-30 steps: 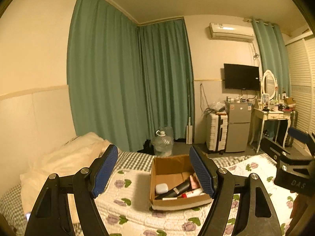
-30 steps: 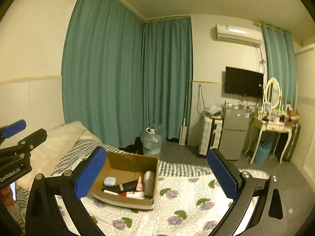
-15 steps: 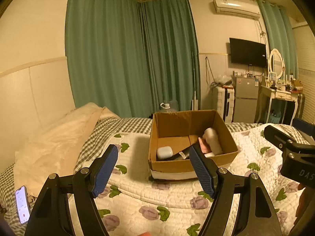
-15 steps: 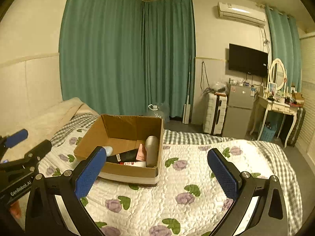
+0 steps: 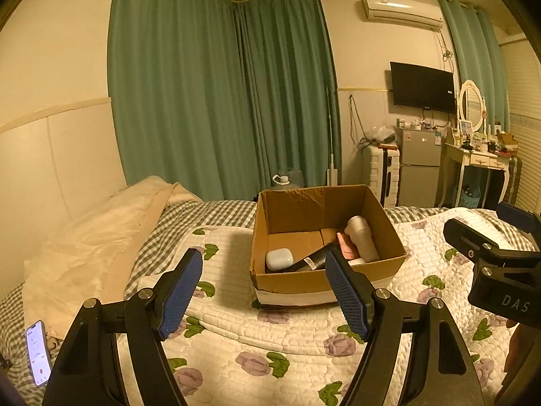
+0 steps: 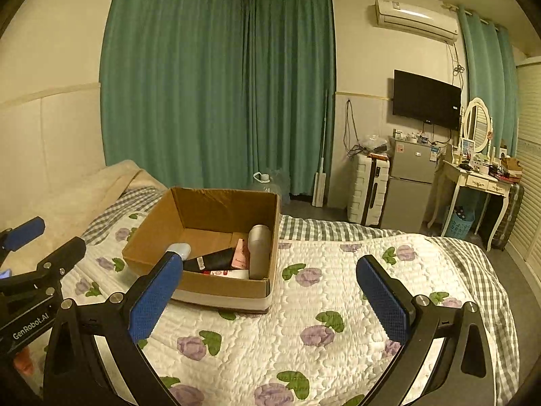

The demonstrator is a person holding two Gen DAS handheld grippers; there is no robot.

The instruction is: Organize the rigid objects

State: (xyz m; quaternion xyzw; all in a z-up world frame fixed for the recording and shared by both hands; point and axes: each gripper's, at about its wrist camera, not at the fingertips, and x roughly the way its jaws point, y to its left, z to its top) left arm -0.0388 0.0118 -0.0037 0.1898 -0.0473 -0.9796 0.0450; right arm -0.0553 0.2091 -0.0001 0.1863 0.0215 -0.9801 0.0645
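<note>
Dim, warm yellow indoor light tints both views. The cardboard box (image 5: 324, 280) throws a soft shadow leftward onto the quilt (image 5: 290, 331). Fisheye distortion bends the curtains (image 6: 216, 81) and walls, with black vignetting in the corners. Focus is fairly sharp; far clutter looks grainy and soft.

One cardboard box (image 5: 324, 280) — five items inside — one phone (image 5: 38, 352).

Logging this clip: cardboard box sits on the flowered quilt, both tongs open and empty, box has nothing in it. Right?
Not quite: the cardboard box holds several items, including a white case and a grey bottle, as the left wrist view shows. It sits on the quilt; both tongs are open and empty.
</note>
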